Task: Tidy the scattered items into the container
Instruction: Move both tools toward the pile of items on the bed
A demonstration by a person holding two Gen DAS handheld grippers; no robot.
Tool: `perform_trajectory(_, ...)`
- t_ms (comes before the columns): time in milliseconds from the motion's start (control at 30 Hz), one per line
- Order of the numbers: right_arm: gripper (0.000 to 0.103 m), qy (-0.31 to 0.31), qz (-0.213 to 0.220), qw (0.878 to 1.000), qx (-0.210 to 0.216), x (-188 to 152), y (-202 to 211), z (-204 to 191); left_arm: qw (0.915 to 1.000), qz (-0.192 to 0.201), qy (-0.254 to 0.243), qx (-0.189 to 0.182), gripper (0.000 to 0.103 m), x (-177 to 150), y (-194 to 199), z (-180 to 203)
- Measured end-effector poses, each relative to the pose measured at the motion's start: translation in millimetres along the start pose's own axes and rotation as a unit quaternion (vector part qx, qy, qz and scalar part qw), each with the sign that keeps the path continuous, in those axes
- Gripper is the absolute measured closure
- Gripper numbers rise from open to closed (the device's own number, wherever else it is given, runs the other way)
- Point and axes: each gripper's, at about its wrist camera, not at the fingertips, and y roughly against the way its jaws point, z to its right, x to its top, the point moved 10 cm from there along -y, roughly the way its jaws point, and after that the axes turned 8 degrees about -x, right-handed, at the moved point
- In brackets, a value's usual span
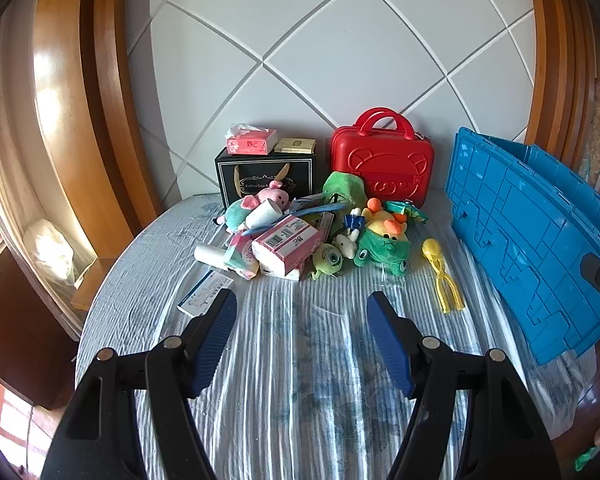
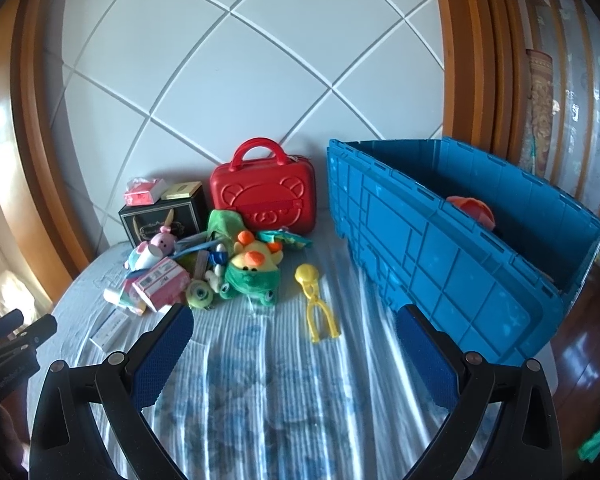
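Both your grippers, left and right, hang open and empty over the bed. The pile sits mid-frame, crate at right; take the yellow scoop first.

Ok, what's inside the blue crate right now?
In the blue crate, only one orange-red item shows above the near wall. That wall hides the crate's floor and anything lower.

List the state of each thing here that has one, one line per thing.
left gripper: open, empty
right gripper: wide open, empty
blue crate: open-topped, an orange thing inside
red case: shut, upright
yellow tongs: lying flat, apart from the pile
pink tissue pack: lying in the pile
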Motion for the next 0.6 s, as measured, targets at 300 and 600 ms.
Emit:
perform_trajectory(300,0.000,-0.005,-0.006,1.000,-0.011,1,-10,10,1.0000,-0.004,-0.003,-0.005,0.036,5,-12,9)
perform_trajectory(600,0.000,-0.008,-0.014,1.000,-0.012,3,-26,15,0.9999,-0.011,-0.004,-0.004,0.036,7,-26,12)
